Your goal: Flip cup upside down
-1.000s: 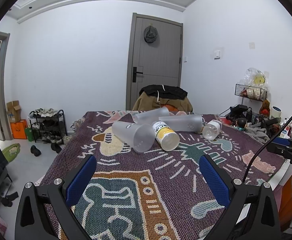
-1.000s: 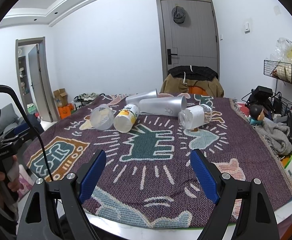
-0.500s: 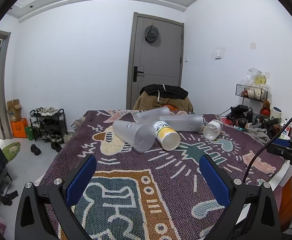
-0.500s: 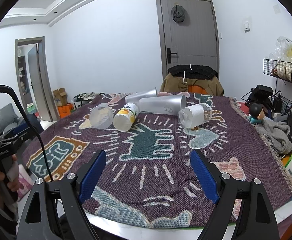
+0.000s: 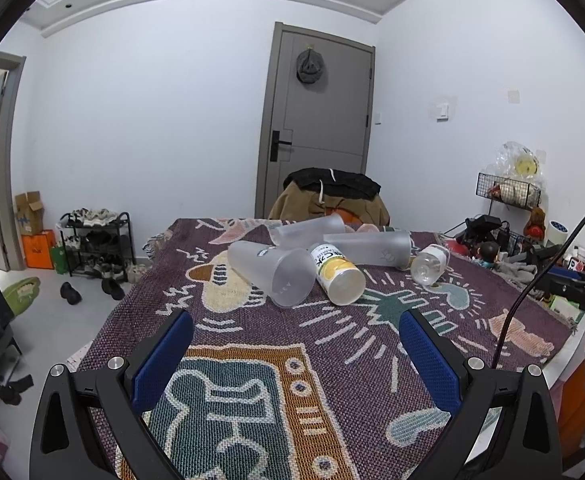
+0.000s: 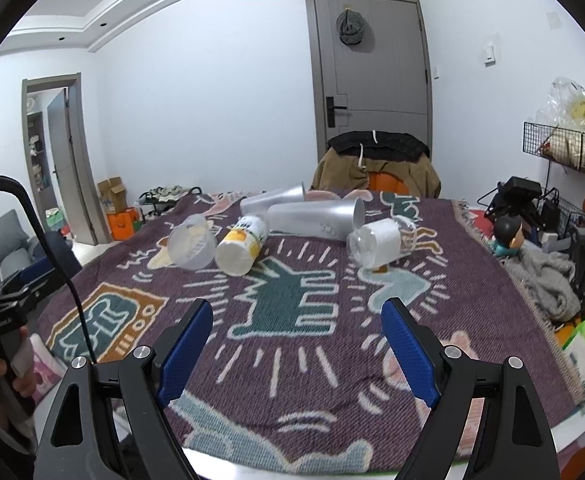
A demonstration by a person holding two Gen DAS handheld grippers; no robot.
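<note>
Nothing much has shifted since a moment ago; both views have only crept slightly nearer the cups. Left tongs [image 5: 295, 334] and right tongs [image 6: 296, 320] hang wide open above the near edge of the woven, patterned blanket [image 5: 252, 380], holding nothing. One frosted plastic cup [image 5: 272, 270] lies on its side toward the far edge, a tapered tube with its long axis running diagonally and its flat base facing the left camera. Touching it lies a yellow-labelled cup [image 5: 337, 274], with more frosted cups behind.
</note>
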